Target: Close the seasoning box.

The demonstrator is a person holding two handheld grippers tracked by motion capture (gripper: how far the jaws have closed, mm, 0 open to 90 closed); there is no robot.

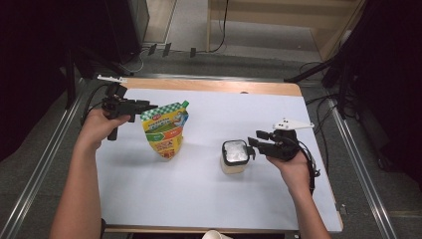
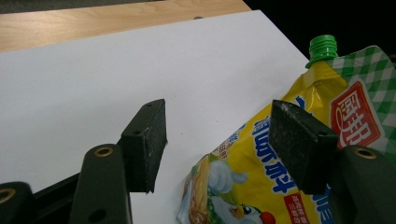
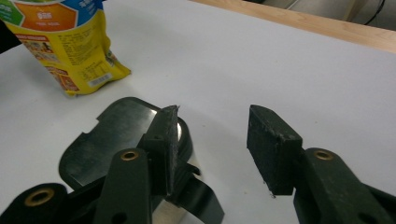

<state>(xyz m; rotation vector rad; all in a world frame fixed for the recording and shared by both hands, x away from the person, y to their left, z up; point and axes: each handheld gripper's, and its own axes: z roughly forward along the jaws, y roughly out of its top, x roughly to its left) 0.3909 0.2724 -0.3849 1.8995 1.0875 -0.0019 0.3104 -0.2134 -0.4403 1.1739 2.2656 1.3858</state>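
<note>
My left forearm comes up along the left edge of the desk (image 1: 209, 199), hand cocked so that my left tool (image 1: 144, 106) points sideways toward the middle of the white sheet. Its jaws stand well apart and grip nothing. The yellow pouch (image 1: 165, 130) stands just beside those tips — in the left gripper view the pouch (image 2: 261, 177) sits behind and under the jaw on the right side of that view, and I cannot tell whether that jaw touches it. The pouch is upright, its long axis running from the flat base on the sheet up to the checked top edge, with the green cap (image 1: 185, 104) at the upper corner that points away from my left tool and toward the far side of the desk.

My right forearm reaches in from the lower right, the wrist bent inward so my right tool (image 1: 255, 141) aims left at the jar (image 1: 234, 157). Its jaws are also spread and empty. The jar stands upright on the sheet just ahead of those tips — in the right gripper view its black lid (image 3: 107, 140) lies under and behind the jaw on the left side of that view, close against it. Pouch and jar stand near each other, apart.
</note>
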